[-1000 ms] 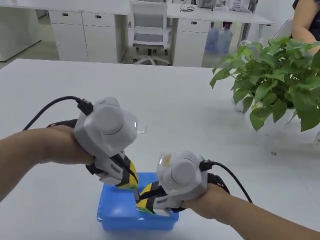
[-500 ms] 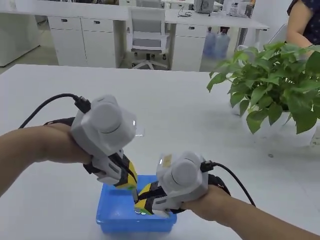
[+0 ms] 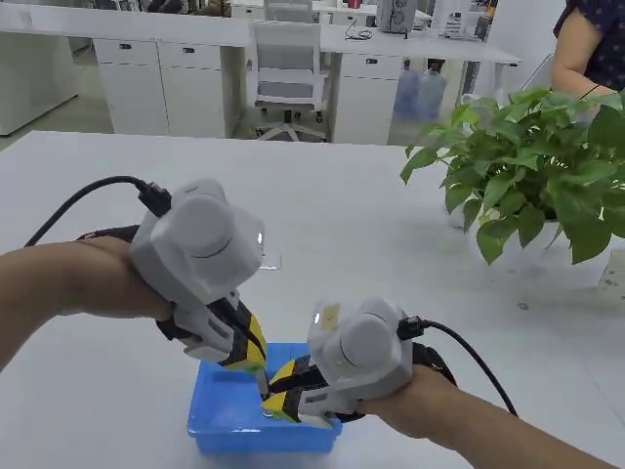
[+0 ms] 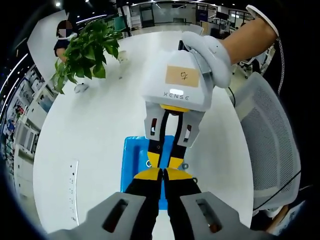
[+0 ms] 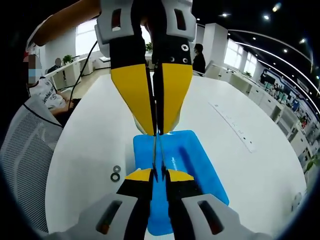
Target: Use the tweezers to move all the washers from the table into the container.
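A blue container [image 3: 223, 418] sits on the white table [image 3: 371, 225] near its front edge. My left gripper [image 3: 258, 368] and right gripper [image 3: 274, 393] meet tip to tip above the container. Thin dark tweezers [image 5: 155, 150] run between the two sets of yellow fingertips, and both grippers are shut on them. In the left gripper view my left gripper [image 4: 163, 173] faces the right gripper [image 4: 163, 161] over the container [image 4: 134, 167]. Two washers [image 5: 115, 173] lie on the table just beside the container [image 5: 192, 160]. A small ring [image 4: 148, 163] seems to lie inside it.
A leafy potted plant [image 3: 532, 186] stands at the right of the table. A white power strip [image 5: 234, 126] lies flat on the table past the container. An office chair [image 3: 283, 68] and desks stand beyond the far edge, and a person [image 3: 586, 49] at the far right.
The head camera has shifted slightly. Both grippers stay tip to tip over the blue container, shut on the tweezers.
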`<state>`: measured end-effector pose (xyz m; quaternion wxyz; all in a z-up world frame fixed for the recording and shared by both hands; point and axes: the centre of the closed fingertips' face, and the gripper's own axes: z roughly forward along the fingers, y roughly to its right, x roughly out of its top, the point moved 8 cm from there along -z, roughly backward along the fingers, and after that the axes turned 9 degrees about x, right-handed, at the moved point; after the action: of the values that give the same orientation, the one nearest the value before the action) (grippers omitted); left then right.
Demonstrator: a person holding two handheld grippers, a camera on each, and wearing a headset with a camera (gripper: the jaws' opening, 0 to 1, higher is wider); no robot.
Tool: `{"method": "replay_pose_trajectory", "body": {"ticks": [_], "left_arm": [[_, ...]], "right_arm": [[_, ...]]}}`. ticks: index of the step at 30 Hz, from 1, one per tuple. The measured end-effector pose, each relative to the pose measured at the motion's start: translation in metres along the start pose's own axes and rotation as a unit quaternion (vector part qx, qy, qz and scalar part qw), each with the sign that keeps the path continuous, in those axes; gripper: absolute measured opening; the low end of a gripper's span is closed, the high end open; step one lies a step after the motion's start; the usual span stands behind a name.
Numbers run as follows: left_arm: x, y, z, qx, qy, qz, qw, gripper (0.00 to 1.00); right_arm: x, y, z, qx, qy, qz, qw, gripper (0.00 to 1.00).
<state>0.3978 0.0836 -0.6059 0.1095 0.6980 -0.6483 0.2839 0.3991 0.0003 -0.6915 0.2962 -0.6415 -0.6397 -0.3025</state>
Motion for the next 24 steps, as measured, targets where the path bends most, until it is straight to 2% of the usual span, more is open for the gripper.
{"method": "replay_pose_trajectory", "body": {"ticks": [15,24], "left_arm": [[0.005,0.023,-0.007,-0.011,-0.001,0.010,0.9999,0.06],[0.010,0.022,-0.013,-0.002,0.003,0.015,0.9999,0.06]], "right_arm": [[-0.001,-0.023,-0.004,-0.007,0.015,0.009,0.9998,0.12],[0.004,-0.024,-0.011,-0.014,0.018,0.003,0.9997,0.12]]}}
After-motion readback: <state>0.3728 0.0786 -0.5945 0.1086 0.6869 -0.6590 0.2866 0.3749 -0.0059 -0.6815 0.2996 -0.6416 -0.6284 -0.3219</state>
